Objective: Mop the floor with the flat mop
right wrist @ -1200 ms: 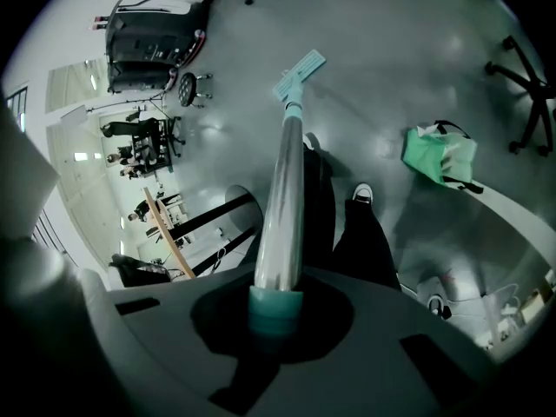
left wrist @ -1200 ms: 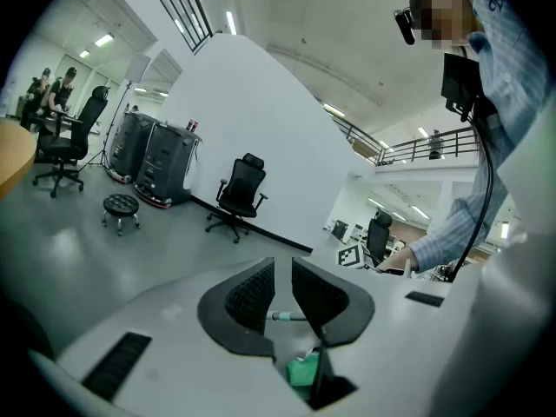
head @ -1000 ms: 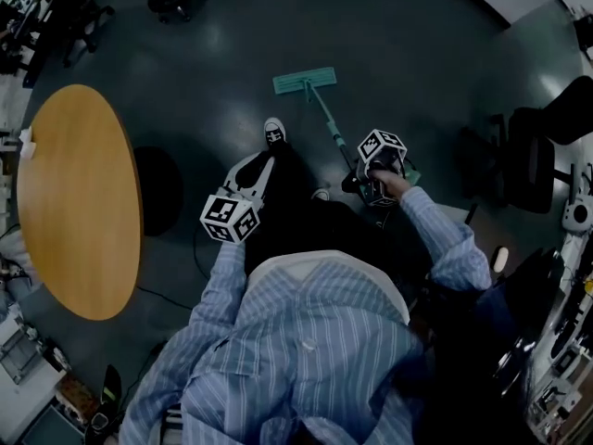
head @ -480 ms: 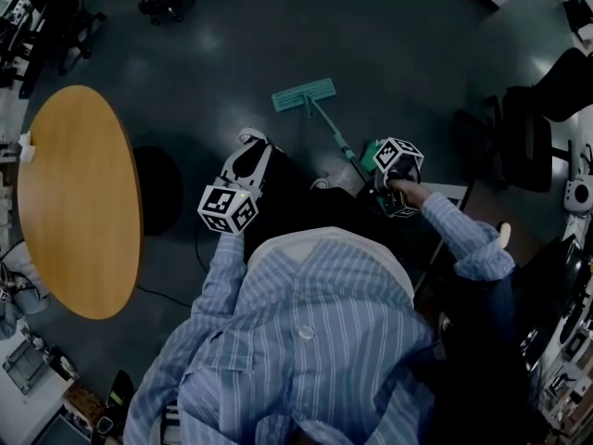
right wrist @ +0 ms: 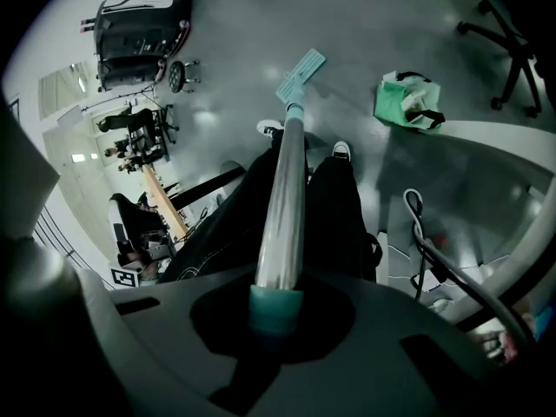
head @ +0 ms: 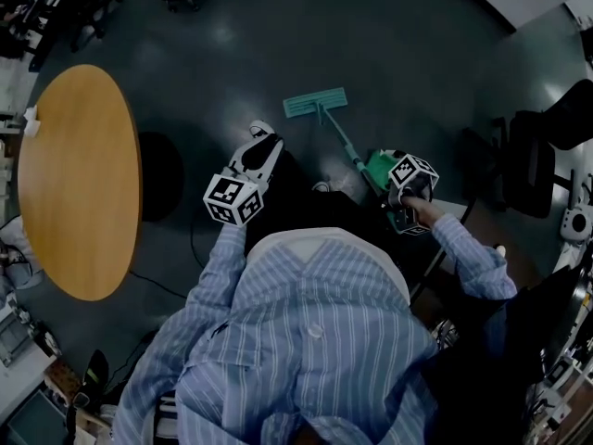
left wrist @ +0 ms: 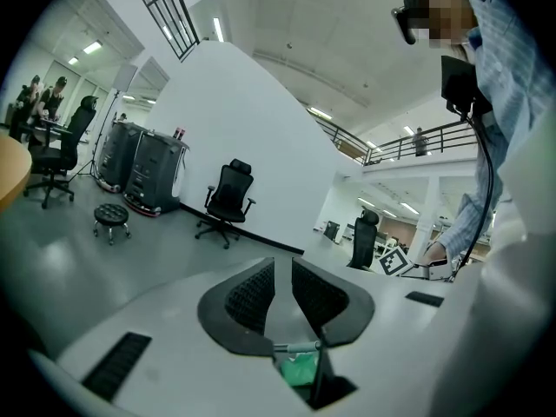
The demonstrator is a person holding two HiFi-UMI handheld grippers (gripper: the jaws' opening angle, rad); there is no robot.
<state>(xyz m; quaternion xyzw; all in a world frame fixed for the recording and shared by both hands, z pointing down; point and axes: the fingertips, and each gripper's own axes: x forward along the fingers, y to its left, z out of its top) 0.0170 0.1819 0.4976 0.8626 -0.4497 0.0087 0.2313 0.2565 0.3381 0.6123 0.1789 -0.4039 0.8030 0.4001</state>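
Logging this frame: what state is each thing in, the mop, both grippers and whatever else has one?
flat mop: head flat on the floor, handle slanting up to the person.
right gripper: shut on the mop's handle.
left gripper: jaws a narrow gap apart, nothing between them.
green bag: slumped on the floor.
office chair: upright, nobody in it.

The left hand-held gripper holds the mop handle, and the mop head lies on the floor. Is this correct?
No: the right hand-held gripper holds the mop handle, as the right gripper view shows. The mop head lies on the floor.
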